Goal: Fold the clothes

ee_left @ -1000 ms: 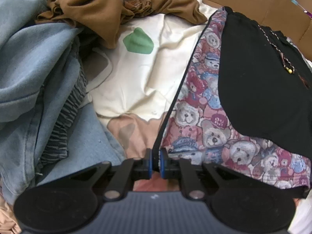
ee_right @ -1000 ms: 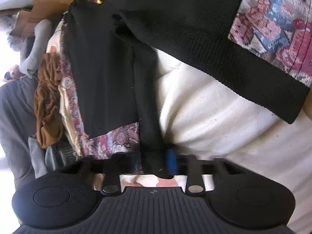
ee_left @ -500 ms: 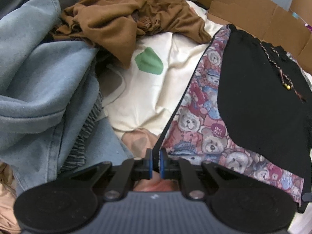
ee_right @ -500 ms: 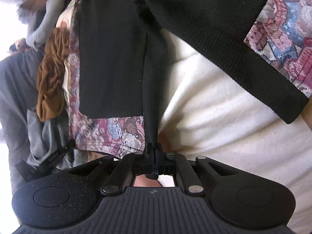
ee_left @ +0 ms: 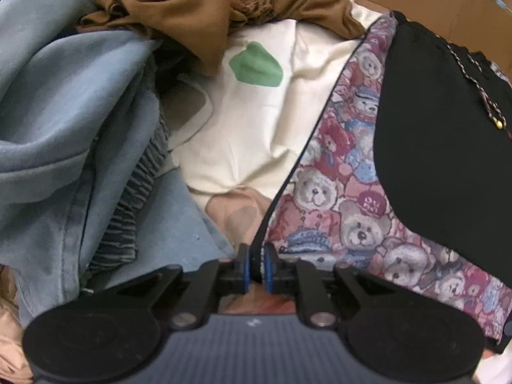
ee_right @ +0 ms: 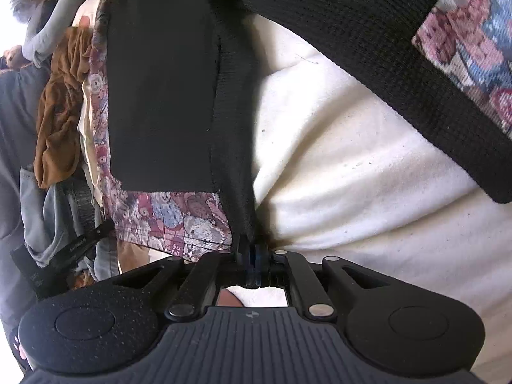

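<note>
Black-trimmed edge of the teddy-bear print garment (ee_left: 332, 211) is being clamped by the left hand-held gripper (ee_left: 255, 267). The right hand-held gripper (ee_right: 252, 260) is pinching its black panel (ee_right: 160, 96). The garment is lying over cream fabric (ee_left: 256, 134), beyond it a brown garment (ee_left: 198, 3).

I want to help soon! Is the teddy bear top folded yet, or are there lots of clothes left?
Not folded yet. Both grippers, left gripper and right gripper, are shut on edges of the teddy bear top, holding it spread out. The brown garment and blue denim lie crumpled beside it, so plenty is left.
</note>
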A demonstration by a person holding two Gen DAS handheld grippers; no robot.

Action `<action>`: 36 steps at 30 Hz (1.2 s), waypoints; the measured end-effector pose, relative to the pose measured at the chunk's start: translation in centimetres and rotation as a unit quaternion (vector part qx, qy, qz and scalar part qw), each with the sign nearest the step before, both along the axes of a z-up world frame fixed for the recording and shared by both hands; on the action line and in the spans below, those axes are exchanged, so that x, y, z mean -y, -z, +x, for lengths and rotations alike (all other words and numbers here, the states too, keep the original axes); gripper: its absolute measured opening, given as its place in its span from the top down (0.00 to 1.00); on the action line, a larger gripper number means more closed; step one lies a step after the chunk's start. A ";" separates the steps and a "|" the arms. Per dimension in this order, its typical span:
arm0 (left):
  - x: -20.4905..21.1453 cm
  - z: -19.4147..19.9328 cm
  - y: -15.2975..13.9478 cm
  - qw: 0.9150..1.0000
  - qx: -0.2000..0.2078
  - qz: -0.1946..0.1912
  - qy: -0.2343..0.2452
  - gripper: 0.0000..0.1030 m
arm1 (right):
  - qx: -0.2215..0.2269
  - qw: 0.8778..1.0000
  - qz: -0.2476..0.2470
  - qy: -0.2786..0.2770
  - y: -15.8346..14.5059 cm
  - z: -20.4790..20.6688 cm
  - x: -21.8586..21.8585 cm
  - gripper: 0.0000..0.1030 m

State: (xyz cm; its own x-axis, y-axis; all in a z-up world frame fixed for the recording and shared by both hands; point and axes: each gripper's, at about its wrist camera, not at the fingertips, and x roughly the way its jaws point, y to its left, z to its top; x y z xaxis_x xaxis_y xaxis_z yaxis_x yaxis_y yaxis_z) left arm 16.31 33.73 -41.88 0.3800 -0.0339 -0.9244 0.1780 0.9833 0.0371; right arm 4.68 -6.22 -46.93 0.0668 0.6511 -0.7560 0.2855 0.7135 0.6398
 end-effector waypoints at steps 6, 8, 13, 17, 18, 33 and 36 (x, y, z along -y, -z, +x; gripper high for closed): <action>0.5 -0.2 -2.2 1.000 0.022 0.009 -0.008 0.84 | 0.023 1.000 -0.008 0.000 -2.1 0.4 1.2 0.96; 1.6 -0.1 -2.6 1.000 0.028 0.002 -0.002 0.82 | 0.039 0.999 -0.014 -0.005 -3.0 1.0 1.8 0.95; 4.5 0.2 -3.7 0.999 0.041 -0.016 0.013 0.74 | 0.093 0.995 -0.032 -0.025 -5.8 3.1 3.7 0.95; 6.9 0.4 -4.6 0.998 0.052 -0.031 0.025 0.71 | 0.137 0.988 -0.061 -0.030 -8.0 4.9 5.3 0.95; 7.7 0.5 -4.7 0.997 0.052 -0.038 0.031 0.71 | 0.148 0.986 -0.067 -0.028 -8.6 5.3 5.9 0.94; 17.6 -1.8 -2.9 0.987 0.036 -0.106 0.118 0.67 | 0.225 0.950 -0.214 0.038 -10.0 12.2 14.0 0.94; 18.7 -3.0 -2.1 0.985 0.023 -0.115 0.129 0.67 | 0.212 0.952 -0.213 0.059 -8.9 12.7 15.4 0.94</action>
